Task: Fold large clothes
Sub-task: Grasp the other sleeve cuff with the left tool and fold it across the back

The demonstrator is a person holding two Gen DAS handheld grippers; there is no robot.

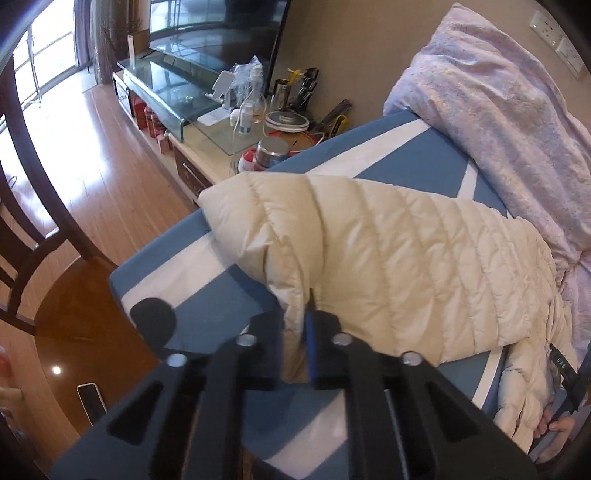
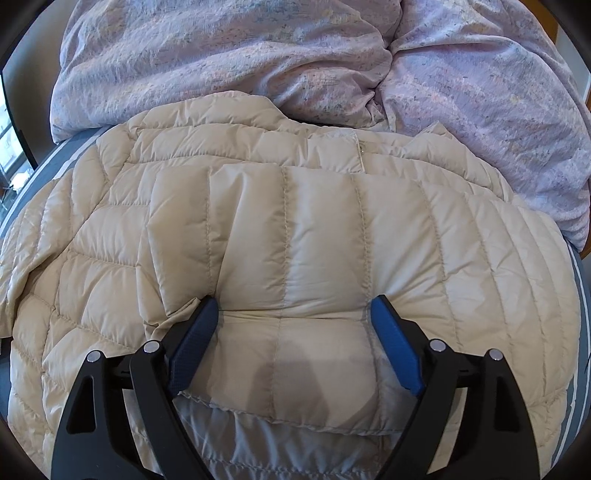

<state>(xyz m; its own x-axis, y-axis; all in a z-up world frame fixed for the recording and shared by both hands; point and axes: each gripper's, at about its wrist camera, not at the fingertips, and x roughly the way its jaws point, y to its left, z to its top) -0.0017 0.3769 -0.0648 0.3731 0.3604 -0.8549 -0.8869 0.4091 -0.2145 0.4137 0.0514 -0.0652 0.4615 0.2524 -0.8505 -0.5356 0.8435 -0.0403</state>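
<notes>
Left wrist view, bottom centre: left gripper [image 1: 295, 328] is clenched on a fold of the cream puffer jacket [image 1: 388, 258], fabric pinched between the black finger and the blue pad [image 1: 309, 343], jaws nearly together. The pinched bit looks like a sleeve or edge hanging down at the near side of the bed; can't tell which part exactly. Jacket runs from frame centre toward lower right, lying on a blue & white striped sheet [image 1: 406, 144]. At far lower right a person's hand [image 1: 557, 432] shows w/ the other tool, just beside the jacket hem. Behind the jacket, upper right: a crumpled lilac duvet [image 1: 498, 110] piled against the wall. Upper centre: a low cabinet [image 1: 207, 155] w/ bottles, jars & clutter, a TV [image 1: 214, 29] on a glass stand above it. Left side: wood floor [image 1: 92, 147], dark chair [image 1: 22, 229], bright window at upper left. Right wrist view, bottom: right gripper [image 2: 293, 306] is spread wide, released, nothing squeezed; its blue pads [image 2: 397, 350] press down onto the jacket [image 2: 295, 229] w/ a quilted panel bulging between them, tips dented into the padding. Jacket fills the middle of the frame, a folded flap on top at centre, zipper edge visible above it at upper centre-right. Striped sheet [image 2: 55, 162] peeks out at left & right edges. Duvet [image 2: 258, 55] spans the top, touching the jacket's far edge.
</notes>
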